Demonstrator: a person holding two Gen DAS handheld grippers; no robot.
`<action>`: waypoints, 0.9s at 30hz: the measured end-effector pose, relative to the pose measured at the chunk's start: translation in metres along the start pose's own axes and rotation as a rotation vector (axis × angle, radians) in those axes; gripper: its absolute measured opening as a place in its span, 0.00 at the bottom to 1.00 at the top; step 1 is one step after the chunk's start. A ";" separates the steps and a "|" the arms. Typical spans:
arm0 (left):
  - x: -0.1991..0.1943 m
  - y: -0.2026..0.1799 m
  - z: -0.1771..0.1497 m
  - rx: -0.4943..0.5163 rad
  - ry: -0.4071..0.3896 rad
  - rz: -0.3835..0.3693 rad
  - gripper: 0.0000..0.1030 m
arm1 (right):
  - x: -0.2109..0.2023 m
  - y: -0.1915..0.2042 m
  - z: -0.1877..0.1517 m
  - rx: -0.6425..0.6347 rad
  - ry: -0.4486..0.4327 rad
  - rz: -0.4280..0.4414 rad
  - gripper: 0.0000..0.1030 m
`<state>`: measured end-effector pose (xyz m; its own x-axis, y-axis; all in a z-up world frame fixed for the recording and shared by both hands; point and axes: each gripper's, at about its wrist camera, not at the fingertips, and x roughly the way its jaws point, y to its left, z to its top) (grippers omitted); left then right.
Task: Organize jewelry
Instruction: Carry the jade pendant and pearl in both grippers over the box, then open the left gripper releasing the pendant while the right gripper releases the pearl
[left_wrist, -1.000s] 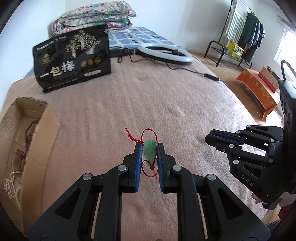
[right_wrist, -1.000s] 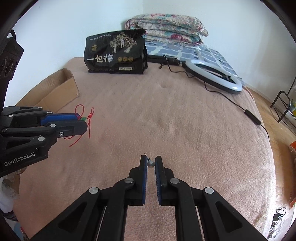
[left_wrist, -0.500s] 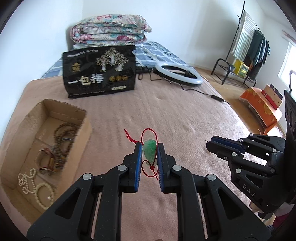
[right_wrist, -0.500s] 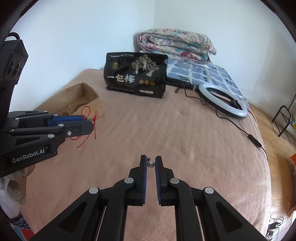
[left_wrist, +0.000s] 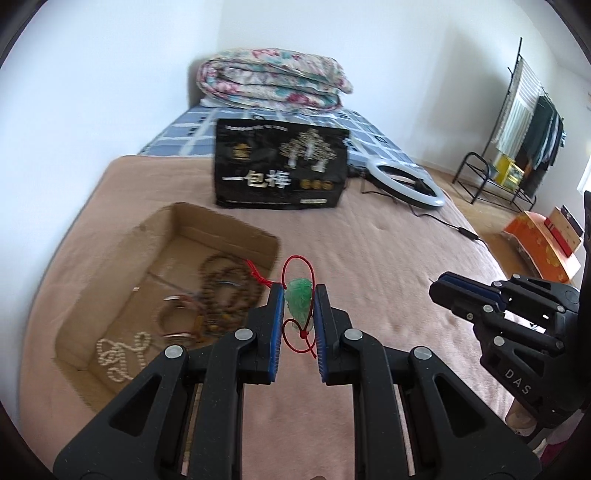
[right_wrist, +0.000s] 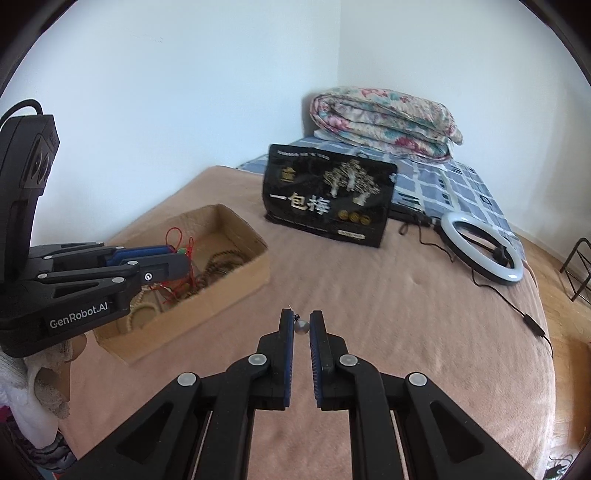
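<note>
Left wrist view: your left gripper (left_wrist: 298, 308) is clamped on a green carved jade pendant (left_wrist: 300, 303) strung on a red knotted cord (left_wrist: 297, 272), held upright between the blue pads. The open brown cardboard box (left_wrist: 225, 229) sits ahead and to the left, its long axis running away from you, with brown bead strings (left_wrist: 225, 291) and a white bead strand (left_wrist: 122, 354) inside. Your right gripper (left_wrist: 441, 291) hangs off to the right, farther from the box.

Right wrist view: your right gripper (right_wrist: 302, 326) pinches a small silver bead stud (right_wrist: 301, 327). The box (right_wrist: 229, 291) lies ahead-left; your left gripper (right_wrist: 181, 258) is already over its rim, so it is nearer and should release first.
</note>
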<state>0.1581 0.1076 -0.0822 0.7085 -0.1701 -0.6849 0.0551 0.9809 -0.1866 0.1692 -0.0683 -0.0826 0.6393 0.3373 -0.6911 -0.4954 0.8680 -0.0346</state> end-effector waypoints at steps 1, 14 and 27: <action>-0.003 0.005 0.000 -0.005 -0.004 0.006 0.13 | 0.002 0.005 0.003 -0.002 -0.004 0.009 0.06; -0.025 0.069 -0.007 -0.069 -0.023 0.085 0.13 | 0.027 0.054 0.027 -0.025 -0.020 0.097 0.06; -0.029 0.112 -0.024 -0.107 0.010 0.151 0.13 | 0.065 0.093 0.039 -0.042 0.001 0.173 0.06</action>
<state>0.1275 0.2199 -0.1001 0.6960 -0.0232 -0.7177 -0.1272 0.9797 -0.1550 0.1873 0.0487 -0.1028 0.5420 0.4801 -0.6897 -0.6220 0.7811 0.0549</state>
